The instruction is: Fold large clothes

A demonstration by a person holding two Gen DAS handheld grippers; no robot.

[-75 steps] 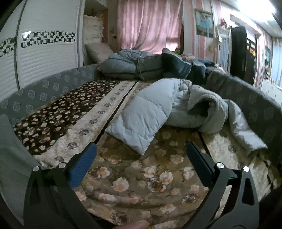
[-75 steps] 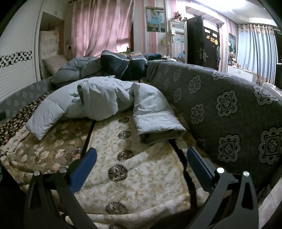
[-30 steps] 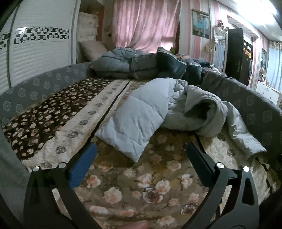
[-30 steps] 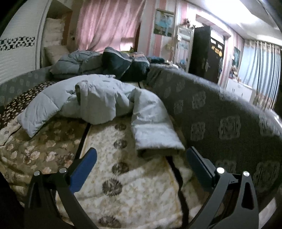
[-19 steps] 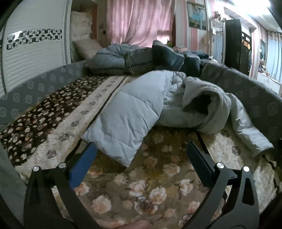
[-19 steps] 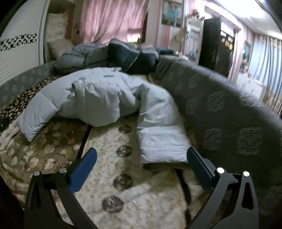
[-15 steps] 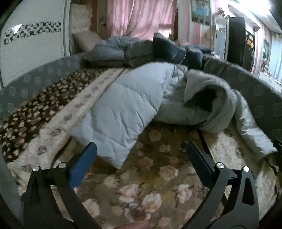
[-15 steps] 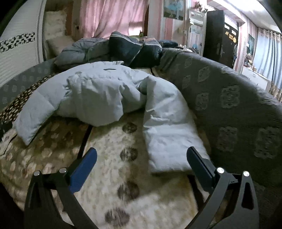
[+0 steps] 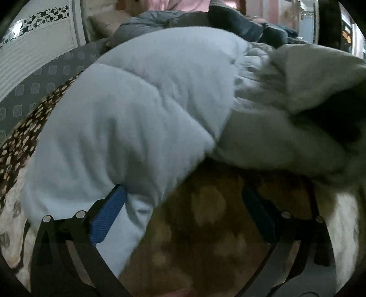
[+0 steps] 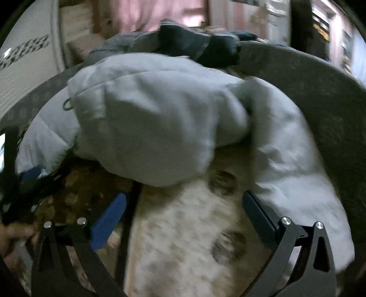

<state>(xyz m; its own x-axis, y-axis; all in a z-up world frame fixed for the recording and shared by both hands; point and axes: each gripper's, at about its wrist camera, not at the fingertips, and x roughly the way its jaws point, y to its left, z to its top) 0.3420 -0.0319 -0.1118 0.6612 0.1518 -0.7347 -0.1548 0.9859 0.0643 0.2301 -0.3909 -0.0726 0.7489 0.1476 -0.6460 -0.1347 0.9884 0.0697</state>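
Both claws have closed in on the pale puffer jacket, left claw and right claw spread apart.

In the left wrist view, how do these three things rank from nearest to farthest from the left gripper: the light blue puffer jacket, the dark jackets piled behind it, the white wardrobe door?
1. The light blue puffer jacket: its sleeve end lies against the left finger of the open left gripper.
2. The dark jackets: top centre, behind the puffer jacket.
3. The white wardrobe door: far upper left, beyond the grey patterned bed edge. It is not plainly farther than the dark jackets.
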